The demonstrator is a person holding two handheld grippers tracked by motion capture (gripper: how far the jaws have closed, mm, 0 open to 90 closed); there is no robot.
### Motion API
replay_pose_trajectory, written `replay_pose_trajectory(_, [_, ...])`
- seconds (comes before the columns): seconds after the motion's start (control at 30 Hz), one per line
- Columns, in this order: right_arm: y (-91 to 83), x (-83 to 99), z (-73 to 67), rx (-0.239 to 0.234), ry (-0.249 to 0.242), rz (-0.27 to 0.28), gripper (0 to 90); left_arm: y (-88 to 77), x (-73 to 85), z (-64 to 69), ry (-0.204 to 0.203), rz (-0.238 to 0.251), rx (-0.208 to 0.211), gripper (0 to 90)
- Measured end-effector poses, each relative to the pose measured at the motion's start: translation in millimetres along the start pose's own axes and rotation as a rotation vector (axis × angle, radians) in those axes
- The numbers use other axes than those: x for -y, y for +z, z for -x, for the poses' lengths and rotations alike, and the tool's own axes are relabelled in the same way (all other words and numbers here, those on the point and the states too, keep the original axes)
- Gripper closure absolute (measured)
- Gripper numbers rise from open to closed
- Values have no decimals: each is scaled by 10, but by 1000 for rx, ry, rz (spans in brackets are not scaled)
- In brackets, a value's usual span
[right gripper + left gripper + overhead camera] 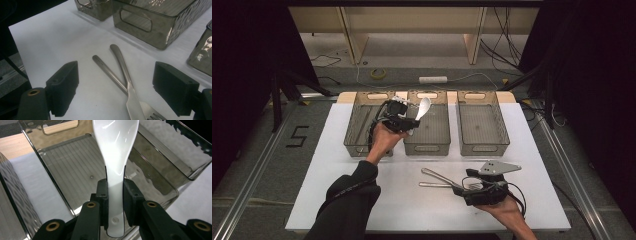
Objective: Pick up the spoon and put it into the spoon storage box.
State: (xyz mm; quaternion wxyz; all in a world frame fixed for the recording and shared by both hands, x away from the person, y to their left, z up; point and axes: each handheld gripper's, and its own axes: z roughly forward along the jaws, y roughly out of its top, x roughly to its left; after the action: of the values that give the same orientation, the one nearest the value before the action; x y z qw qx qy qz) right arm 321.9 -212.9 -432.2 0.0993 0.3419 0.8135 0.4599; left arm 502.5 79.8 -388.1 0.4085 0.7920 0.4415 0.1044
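Left gripper (411,121) raised on an outstretched forearm, jaws clamped tight. Right gripper (472,186) low near the table edge, jaws spread wide.

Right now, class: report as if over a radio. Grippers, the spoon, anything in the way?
Left gripper shut on white spoon, above middle bin. Right gripper open over two crossed metal utensils on the table. Bin empty, nothing in the way.
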Motion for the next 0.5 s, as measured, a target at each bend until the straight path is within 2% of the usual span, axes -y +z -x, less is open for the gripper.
replay_pose_trajectory(0.17, [1,0,2,-1,-3,2,220,49,-44,-7,9,-20,-10,754])
replay_pose_trajectory(0.33, [7,0,-3,-1,-1,0,220,88,-73,-18,-5,-14,-15,754])
replay_pose_trajectory(0.5, [9,-1,0,-1,-1,-4,220,150,-89,-12,-3,-31,-29,753])
